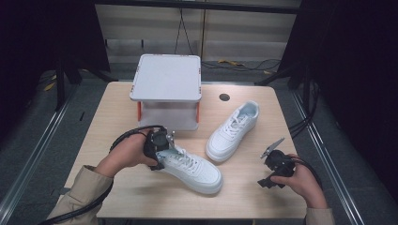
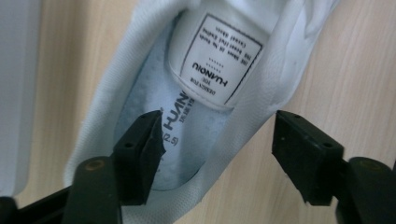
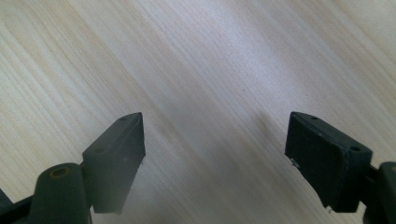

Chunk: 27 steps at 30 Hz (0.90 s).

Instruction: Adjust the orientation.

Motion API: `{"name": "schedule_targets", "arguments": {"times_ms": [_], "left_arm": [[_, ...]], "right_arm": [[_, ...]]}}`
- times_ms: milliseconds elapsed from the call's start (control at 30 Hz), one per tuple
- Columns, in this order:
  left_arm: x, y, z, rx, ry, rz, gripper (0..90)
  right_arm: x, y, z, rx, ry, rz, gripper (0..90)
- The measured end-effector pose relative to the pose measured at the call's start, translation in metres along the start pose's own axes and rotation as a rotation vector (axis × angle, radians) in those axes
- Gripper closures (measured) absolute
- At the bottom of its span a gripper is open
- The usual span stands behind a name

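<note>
1. Worktop [image 1: 117, 108]: rectangular, pale wood-grain surface, lit evenly from above; a small dark round hole [image 1: 224, 97] sits near its far edge, right of centre.
2. Floor [image 1: 70, 101]: grey, visible past the worktop's left, right and far edges.
3. Floor rails [image 1: 33, 159]: light metal strips running alongside the worktop's left and right edges.
4. Back wall [image 1: 244, 28]: pale panels beyond the far edge, crossed by a dark horizontal bar at the top.
5. Cables [image 1: 244, 64]: dark leads hanging down the wall and lying on the floor beyond the far edge.
6. Side surrounds [image 1: 356, 56]: dark, unlit areas left and right; detail cannot be made out.
</note>
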<state>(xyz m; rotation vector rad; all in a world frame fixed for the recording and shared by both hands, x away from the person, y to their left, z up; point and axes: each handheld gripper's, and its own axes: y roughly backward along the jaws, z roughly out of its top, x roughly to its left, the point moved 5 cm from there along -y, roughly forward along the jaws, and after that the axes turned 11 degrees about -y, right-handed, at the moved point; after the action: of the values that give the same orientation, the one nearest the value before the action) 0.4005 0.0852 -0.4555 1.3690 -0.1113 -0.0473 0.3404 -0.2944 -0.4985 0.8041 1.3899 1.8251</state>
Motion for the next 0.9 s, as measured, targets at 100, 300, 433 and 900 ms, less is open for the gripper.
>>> {"name": "schedule_targets", "arguments": {"times_ms": [100, 300, 433, 900], "left_arm": [[0.000, -0.008, -0.002, 0.013, -0.012, -0.004, 40.8], [-0.001, -0.017, -0.006, 0.038, -0.056, -0.014, 51.9], [0.000, -0.023, -0.006, 0.021, -0.059, -0.022, 53.0], [-0.010, -0.021, 0.000, 0.063, -0.102, -0.058, 73.5]], "right_arm": [[0.001, -0.001, 0.001, -0.005, 0.010, 0.000, 19.7], [0.000, -0.001, 0.001, -0.002, 0.005, 0.000, 19.8], [0.000, -0.001, 0.000, -0.004, -0.002, 0.001, 20.0], [-0.004, 0.000, -0.002, -0.017, -0.005, -0.002, 21.3]]}}
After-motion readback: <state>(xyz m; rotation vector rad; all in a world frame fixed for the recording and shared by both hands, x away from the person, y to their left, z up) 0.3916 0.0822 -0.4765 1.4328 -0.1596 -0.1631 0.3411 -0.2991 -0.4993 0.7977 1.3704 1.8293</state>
